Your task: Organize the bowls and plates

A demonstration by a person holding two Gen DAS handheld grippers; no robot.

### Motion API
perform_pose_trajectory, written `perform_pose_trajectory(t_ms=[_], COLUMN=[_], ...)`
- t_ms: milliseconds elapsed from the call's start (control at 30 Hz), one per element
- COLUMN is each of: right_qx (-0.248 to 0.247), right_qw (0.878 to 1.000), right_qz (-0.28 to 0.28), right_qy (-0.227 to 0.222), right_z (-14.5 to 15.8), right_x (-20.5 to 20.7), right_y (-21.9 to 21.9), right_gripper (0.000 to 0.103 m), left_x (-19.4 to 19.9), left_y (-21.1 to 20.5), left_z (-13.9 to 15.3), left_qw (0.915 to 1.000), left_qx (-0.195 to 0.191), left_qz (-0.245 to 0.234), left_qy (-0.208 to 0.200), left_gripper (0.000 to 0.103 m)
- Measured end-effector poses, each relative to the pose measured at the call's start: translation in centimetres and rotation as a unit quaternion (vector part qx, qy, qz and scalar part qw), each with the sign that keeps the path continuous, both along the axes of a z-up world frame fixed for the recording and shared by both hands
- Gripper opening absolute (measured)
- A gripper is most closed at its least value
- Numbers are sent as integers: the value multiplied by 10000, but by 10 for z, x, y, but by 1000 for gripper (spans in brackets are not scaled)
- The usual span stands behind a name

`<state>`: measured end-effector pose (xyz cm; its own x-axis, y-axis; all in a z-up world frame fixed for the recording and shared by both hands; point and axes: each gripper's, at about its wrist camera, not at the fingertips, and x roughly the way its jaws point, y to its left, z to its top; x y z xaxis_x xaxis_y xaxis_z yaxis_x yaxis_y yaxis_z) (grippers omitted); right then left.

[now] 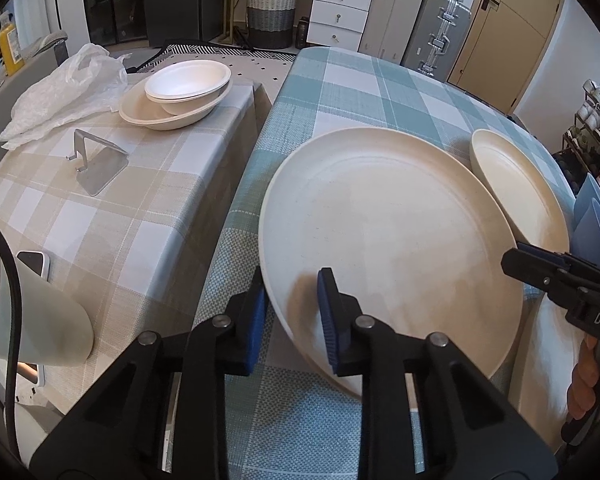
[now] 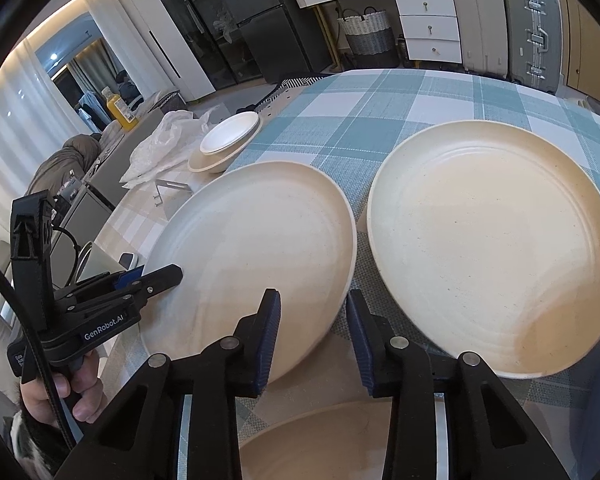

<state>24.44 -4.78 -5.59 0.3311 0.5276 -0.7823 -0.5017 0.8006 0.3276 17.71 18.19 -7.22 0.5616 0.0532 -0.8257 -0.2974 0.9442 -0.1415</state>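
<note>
Two large cream plates lie on the teal checked table. My left gripper (image 1: 292, 300) is open with its fingers on either side of the left plate's (image 1: 388, 236) near-left rim; it also shows in the right wrist view (image 2: 156, 276). My right gripper (image 2: 314, 312) is open with its fingers on either side of the same plate's (image 2: 252, 256) near-right rim. The second plate (image 2: 492, 240) lies to the right, close beside it, and shows in the left wrist view (image 1: 516, 196). A third cream dish (image 2: 320, 440) sits below my right gripper. Stacked white bowls (image 1: 188, 84) rest in a cream bowl (image 1: 156, 118) on the beige table.
On the beige checked table are a crumpled plastic bag (image 1: 64, 92), a metal stand (image 1: 96, 164) and a phone (image 1: 34, 262). A narrow gap (image 1: 256, 128) separates the two tables. Drawers, suitcases and a basket stand behind.
</note>
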Motion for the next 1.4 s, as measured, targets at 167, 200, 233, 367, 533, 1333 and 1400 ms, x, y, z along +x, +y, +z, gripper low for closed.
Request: perform_pose_trajectory(t_ms=[167, 200, 233, 367, 533, 1333, 1400], right_qx=[-6, -9, -14, -24, -56, 77, 106], right_qw=[10000, 10000, 10000, 9999, 9998, 9963, 9960], right_qz=[-64, -68, -72, -81, -65, -90, -112], right_qy=[-39, -45, -55, -107, -186, -849, -882], right_z=[0, 0, 0, 2, 4, 46, 50], right_x=[0, -1, -2, -3, -4, -42, -48], right_y=[-2, -2, -2, -2, -2, -22, -27], right_gripper=[29, 28, 28, 28, 28, 28, 28], left_x=[-1, -1, -2, -5, -10, -54, -59], left_y=[0, 0, 0, -2, -4, -32, -38], left_z=[1, 1, 2, 5, 11, 63, 68], left_qw=[10000, 10000, 10000, 9999, 9998, 9970, 9965], left_qx=[7, 11, 19, 65, 106, 398, 428], left_qz=[-7, -5, -9, -2, 15, 15, -9], left_qy=[-5, -16, -25, -76, -137, -670, -719], left_gripper=[20, 20, 20, 20, 20, 20, 20])
